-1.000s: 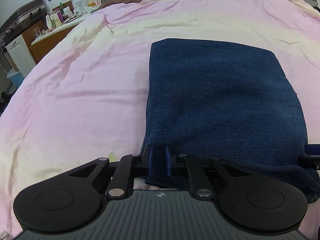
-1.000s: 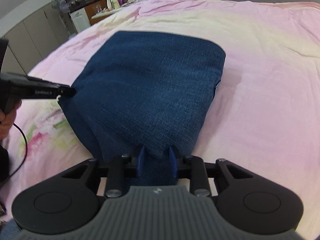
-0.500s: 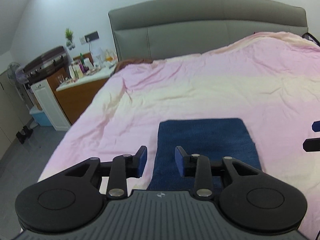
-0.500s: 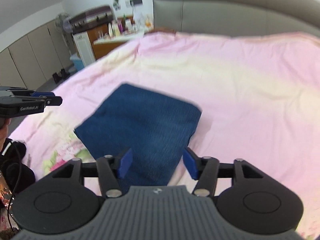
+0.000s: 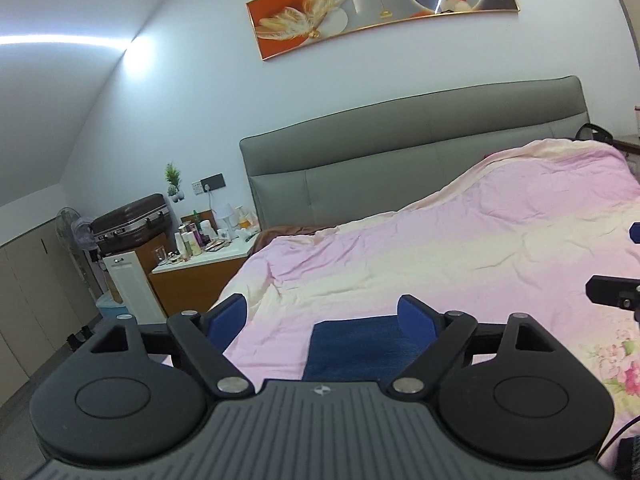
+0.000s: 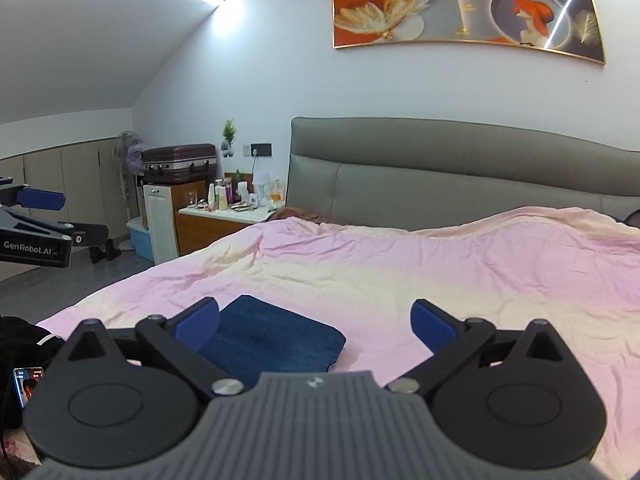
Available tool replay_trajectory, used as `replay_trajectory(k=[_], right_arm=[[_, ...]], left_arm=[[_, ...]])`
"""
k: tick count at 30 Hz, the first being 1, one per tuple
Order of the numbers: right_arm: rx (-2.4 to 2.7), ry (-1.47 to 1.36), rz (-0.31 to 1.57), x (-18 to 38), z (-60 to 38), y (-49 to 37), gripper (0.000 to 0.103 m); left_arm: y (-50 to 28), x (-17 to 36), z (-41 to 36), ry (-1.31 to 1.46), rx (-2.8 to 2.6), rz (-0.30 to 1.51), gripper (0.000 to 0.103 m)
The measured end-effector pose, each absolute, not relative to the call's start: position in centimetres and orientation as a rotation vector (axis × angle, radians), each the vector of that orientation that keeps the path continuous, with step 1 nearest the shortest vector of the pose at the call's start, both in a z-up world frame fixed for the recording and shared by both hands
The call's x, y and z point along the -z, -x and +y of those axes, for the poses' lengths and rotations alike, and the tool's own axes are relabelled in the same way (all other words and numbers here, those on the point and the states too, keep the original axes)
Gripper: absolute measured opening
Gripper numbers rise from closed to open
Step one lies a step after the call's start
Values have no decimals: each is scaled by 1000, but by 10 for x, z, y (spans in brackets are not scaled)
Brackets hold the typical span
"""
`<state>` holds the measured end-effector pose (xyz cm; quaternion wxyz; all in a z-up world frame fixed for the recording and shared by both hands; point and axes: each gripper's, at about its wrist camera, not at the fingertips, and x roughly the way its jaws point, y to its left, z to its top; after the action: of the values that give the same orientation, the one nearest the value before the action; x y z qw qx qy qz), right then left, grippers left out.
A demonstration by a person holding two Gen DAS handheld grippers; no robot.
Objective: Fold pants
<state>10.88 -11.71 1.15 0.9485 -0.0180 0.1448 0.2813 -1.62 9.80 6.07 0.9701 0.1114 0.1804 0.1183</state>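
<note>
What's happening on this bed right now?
A person is folding pants with a hand-held gripper in each hand. The folded blue pants lie flat on the pink bedspread. The left hand-held gripper and the right hand-held gripper are above the bed, their jaws opening with nothing between them. Neither touches the pants, so the fold looks finished.

open pink bedspread (image 6: 440, 272) around folded pants (image 6: 272, 340), headboard (image 6: 440, 168) behind

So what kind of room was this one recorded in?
A home bedroom, most likely: a bed with a pink quilt and grey padded headboard, a cluttered bedside cabinet and a suitcase beside it.
</note>
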Motion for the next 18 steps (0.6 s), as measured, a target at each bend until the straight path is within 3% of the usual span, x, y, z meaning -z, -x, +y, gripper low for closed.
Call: replay_trajectory(k=[7,18], right_arm=[[-437,57,260,15,-136,-52,98],[-317,37,275,53,-150,-10,98]], left_arm=[[44,-31,73,-132,-239,313,100],[49,24,53,-42,-192,493,100]])
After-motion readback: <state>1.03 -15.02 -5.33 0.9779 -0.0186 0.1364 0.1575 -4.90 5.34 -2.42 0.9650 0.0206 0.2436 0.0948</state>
